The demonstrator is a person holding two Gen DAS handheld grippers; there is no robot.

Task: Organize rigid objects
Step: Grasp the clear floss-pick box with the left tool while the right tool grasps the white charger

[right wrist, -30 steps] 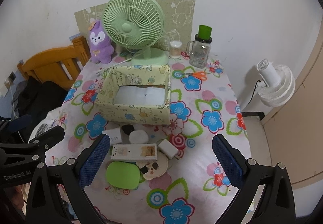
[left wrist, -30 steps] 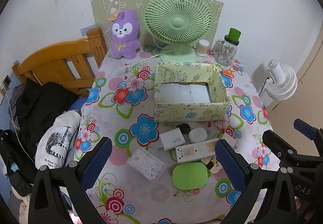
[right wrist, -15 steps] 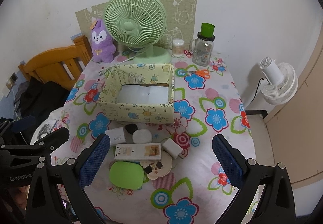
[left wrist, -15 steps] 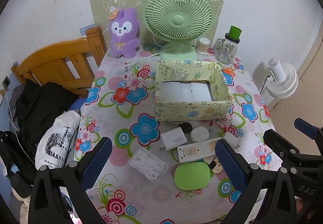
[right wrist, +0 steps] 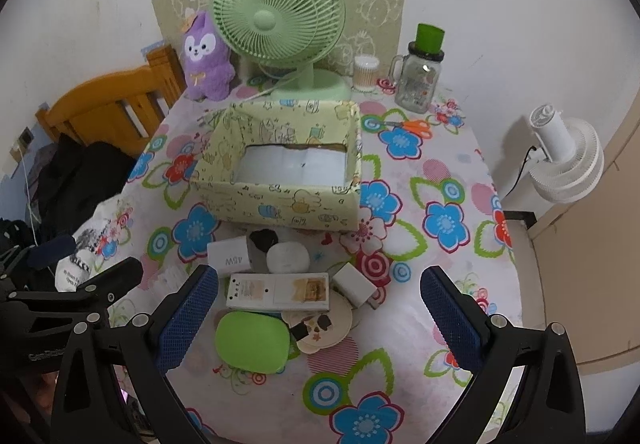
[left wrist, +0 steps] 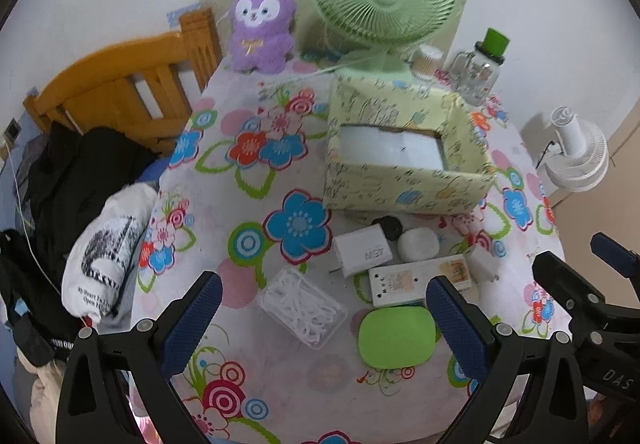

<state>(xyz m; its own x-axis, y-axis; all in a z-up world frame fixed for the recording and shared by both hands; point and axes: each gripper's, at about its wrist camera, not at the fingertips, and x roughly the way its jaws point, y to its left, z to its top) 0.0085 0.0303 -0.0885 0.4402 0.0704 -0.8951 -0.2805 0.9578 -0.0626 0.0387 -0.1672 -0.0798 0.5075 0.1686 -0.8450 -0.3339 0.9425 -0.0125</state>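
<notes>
An open yellow-green patterned box (left wrist: 404, 160) (right wrist: 288, 172) stands mid-table, empty. In front of it lie a white charger (left wrist: 362, 250) (right wrist: 230, 256), a black cap (left wrist: 388, 227), a white round case (left wrist: 418, 244) (right wrist: 288, 258), a long white power strip (left wrist: 420, 280) (right wrist: 278, 291), a green flat case (left wrist: 396, 336) (right wrist: 252, 342), a clear box of white picks (left wrist: 304, 310), a small white adapter (right wrist: 356, 284) and a round coaster (right wrist: 320, 320). My left gripper (left wrist: 320, 320) is open above the picks box. My right gripper (right wrist: 320, 318) is open above the coaster.
A green desk fan (right wrist: 280, 20), purple plush (right wrist: 206, 58), glass jar with green lid (right wrist: 420, 72), cotton swab tub (right wrist: 365, 73) and orange scissors (right wrist: 412, 126) stand at the back. A wooden bed frame (left wrist: 120, 100) with clothes is left; a white fan (right wrist: 564, 160) is right.
Both grippers have moved forward and lower toward the table; the objects look larger and nearer. Nothing on the table has moved.
</notes>
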